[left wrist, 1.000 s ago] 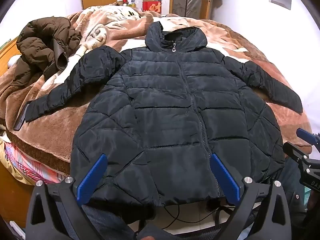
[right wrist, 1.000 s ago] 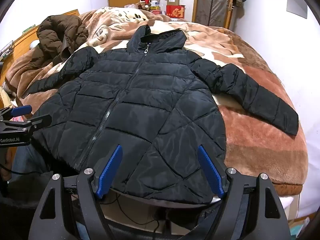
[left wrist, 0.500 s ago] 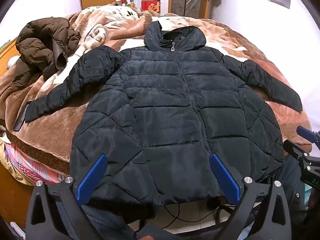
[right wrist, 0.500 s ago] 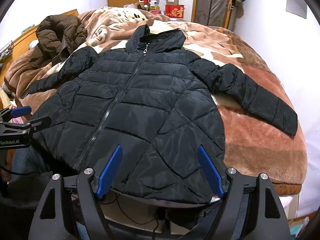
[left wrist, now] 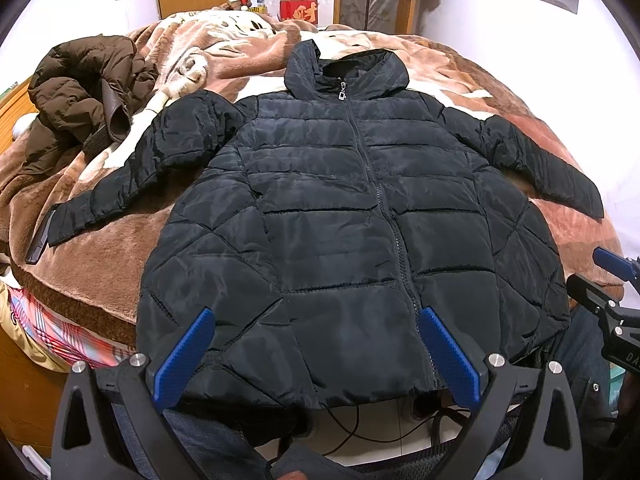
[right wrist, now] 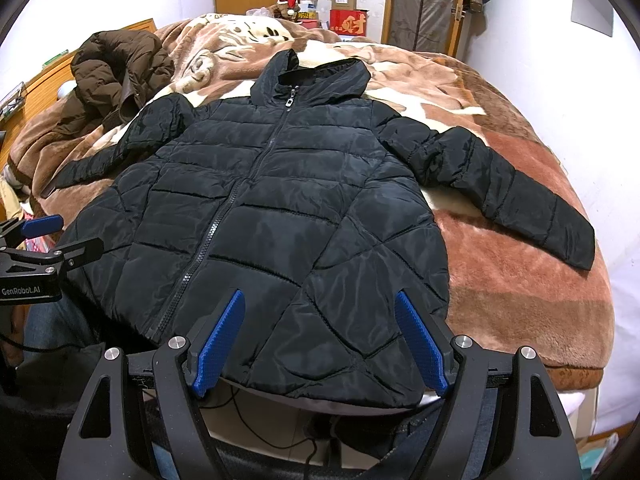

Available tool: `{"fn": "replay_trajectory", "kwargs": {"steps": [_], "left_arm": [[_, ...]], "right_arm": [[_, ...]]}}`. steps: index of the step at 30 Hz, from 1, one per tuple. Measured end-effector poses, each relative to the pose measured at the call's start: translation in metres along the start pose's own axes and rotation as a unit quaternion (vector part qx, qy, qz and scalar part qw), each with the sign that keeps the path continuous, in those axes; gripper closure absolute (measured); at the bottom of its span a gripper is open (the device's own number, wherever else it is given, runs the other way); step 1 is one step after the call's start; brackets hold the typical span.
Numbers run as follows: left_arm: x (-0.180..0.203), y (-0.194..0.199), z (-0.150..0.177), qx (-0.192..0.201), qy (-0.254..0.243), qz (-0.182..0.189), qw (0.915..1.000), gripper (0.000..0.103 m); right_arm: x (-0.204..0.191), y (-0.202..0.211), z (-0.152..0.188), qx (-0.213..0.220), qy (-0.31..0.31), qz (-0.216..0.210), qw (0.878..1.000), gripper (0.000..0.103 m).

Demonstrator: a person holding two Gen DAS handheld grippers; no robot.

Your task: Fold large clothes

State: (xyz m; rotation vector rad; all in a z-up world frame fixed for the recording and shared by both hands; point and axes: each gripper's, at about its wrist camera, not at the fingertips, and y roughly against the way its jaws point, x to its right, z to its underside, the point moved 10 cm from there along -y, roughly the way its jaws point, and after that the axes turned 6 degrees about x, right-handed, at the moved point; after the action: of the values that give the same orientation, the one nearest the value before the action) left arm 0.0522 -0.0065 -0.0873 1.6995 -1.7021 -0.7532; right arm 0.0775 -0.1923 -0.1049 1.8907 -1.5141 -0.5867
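A black quilted hooded jacket lies flat and zipped on a brown plush blanket, hood at the far end, both sleeves spread out to the sides. Its hem hangs at the bed's near edge. My left gripper is open above the hem on the jacket's left half, holding nothing. My right gripper is open above the hem on the jacket's right half, also holding nothing. Each gripper shows at the edge of the other's view: the right gripper and the left gripper.
A brown padded coat lies crumpled at the bed's far left. The brown blanket covers the bed. A dark flat object rests by the left cuff. Cables trail on the floor below the hem. Boxes and wardrobes stand behind.
Both views have shifted very slightly; the jacket and the grippers' opening stay the same.
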Motion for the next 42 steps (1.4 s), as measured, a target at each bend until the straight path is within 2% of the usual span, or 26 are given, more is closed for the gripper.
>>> {"fn": "replay_trajectory", "kwargs": {"steps": [42], "left_arm": [[0.0059,-0.0047,0.0066,-0.007,-0.001,0.003,1.0000,0.000]], "right_arm": [[0.0001,-0.0016,0.0011,-0.002,0.000,0.000,1.000,0.026]]}}
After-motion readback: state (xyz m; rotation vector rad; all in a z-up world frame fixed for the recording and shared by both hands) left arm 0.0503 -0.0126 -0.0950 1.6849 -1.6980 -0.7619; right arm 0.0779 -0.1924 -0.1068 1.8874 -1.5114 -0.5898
